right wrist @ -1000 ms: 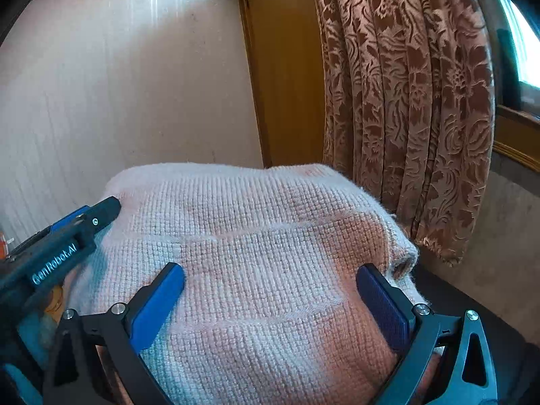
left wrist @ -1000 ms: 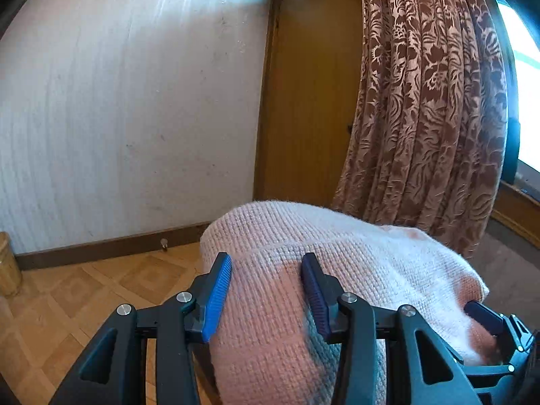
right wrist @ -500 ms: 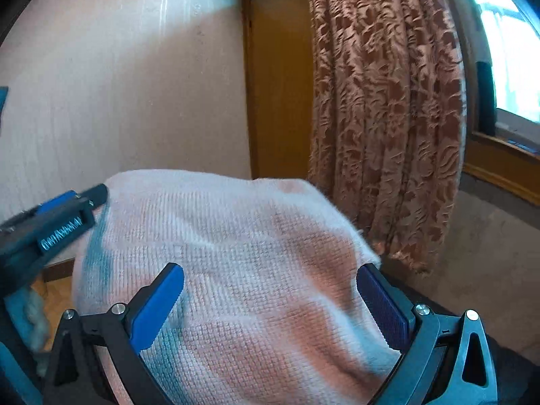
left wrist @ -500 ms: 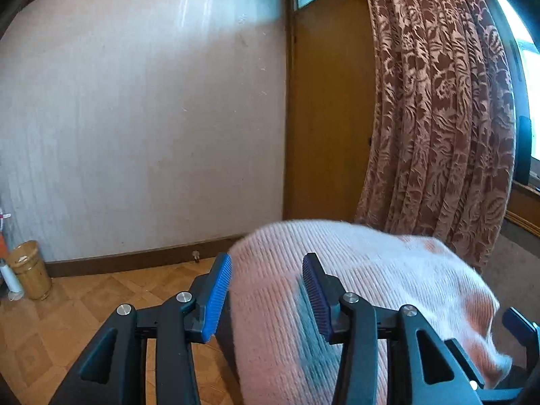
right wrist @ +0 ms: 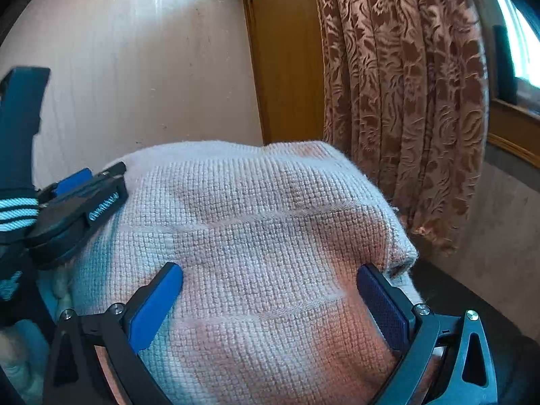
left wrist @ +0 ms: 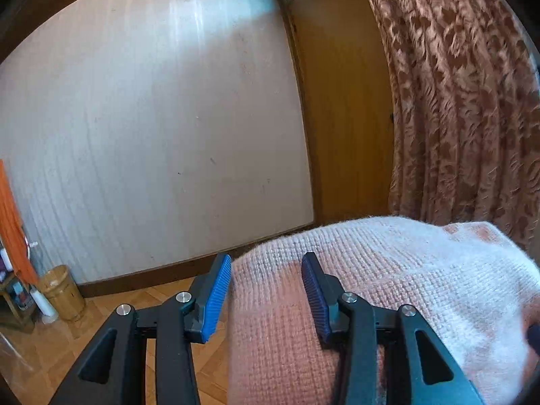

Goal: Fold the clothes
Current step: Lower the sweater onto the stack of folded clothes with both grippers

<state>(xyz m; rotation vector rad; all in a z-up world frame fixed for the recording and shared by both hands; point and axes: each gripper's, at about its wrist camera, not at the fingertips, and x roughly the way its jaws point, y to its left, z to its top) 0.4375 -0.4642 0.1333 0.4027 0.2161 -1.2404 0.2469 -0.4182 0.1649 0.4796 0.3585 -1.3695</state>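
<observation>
A folded pink knit sweater (left wrist: 388, 287) hangs in the air as a thick bundle between both grippers. My left gripper (left wrist: 266, 263) is shut on the bundle's left end, with fabric filling the gap between its blue pads. In the right wrist view the sweater (right wrist: 263, 229) bulges between the blue pads of my right gripper (right wrist: 270, 270), which stands wide and shut on it. In that view the left gripper (right wrist: 101, 185) reaches in from the left onto the sweater's far corner, held by a hand in a striped cuff (right wrist: 17, 212).
Wooden parquet floor (left wrist: 67, 344) lies below the bundle, with a small wooden bucket (left wrist: 64, 293) and orange cloth (left wrist: 11, 222) at far left. A pale wall, wooden door (left wrist: 344, 118) and brown patterned curtain (right wrist: 405, 101) stand ahead. A dark surface (right wrist: 472, 300) sits under the sweater's right side.
The left wrist view has swung left and rolled: the bucket and more floor show, and the sweater sits further right. Both grippers keep their hold on the bundle.
</observation>
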